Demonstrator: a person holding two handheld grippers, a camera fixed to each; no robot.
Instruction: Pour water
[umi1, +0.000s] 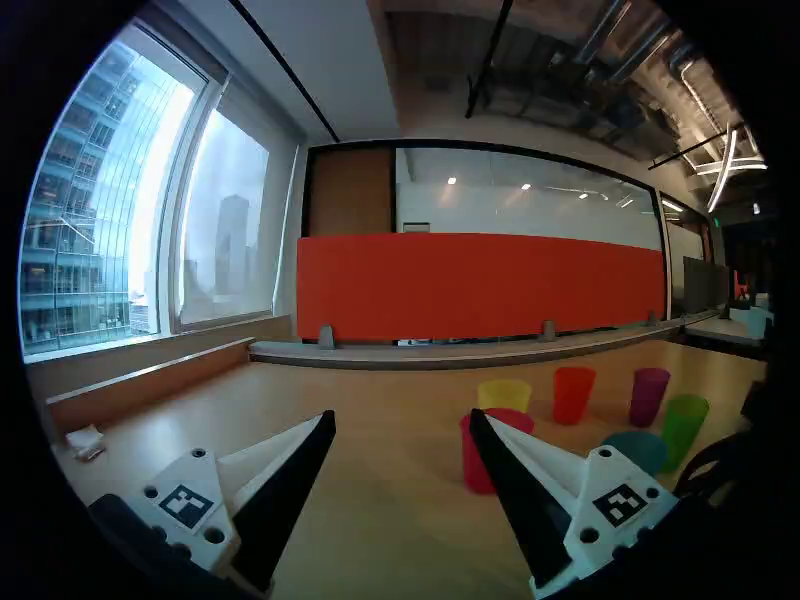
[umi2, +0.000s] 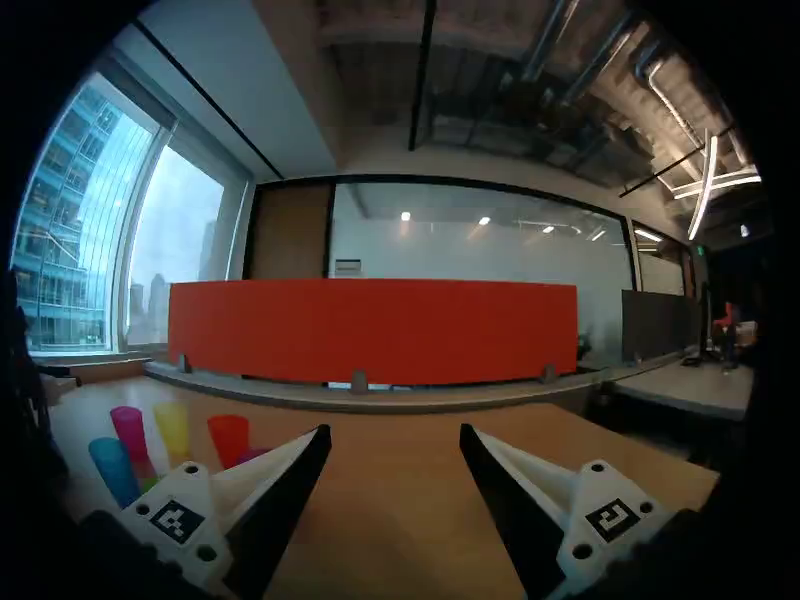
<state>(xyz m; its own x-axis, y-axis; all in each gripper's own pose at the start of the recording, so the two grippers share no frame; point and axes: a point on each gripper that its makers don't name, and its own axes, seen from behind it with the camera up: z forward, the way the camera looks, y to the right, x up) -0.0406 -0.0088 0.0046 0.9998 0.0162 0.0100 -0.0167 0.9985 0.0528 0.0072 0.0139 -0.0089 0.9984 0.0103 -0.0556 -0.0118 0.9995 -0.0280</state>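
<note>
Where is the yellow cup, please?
In the left gripper view, the yellow cup stands right of centre, behind the red cup and left of the orange cup.

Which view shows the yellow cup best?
The right gripper view: the yellow cup shows at nearly full height. In the left gripper view the red cup hides its lower part.

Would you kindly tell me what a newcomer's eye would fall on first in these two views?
First, the long bright orange-red divider panel spanning the far edge of the light wooden table. Next, the cluster of coloured translucent plastic cups standing on that table, right of centre in the left gripper view. Tall glass windows showing towers outside stand at the left.
</note>
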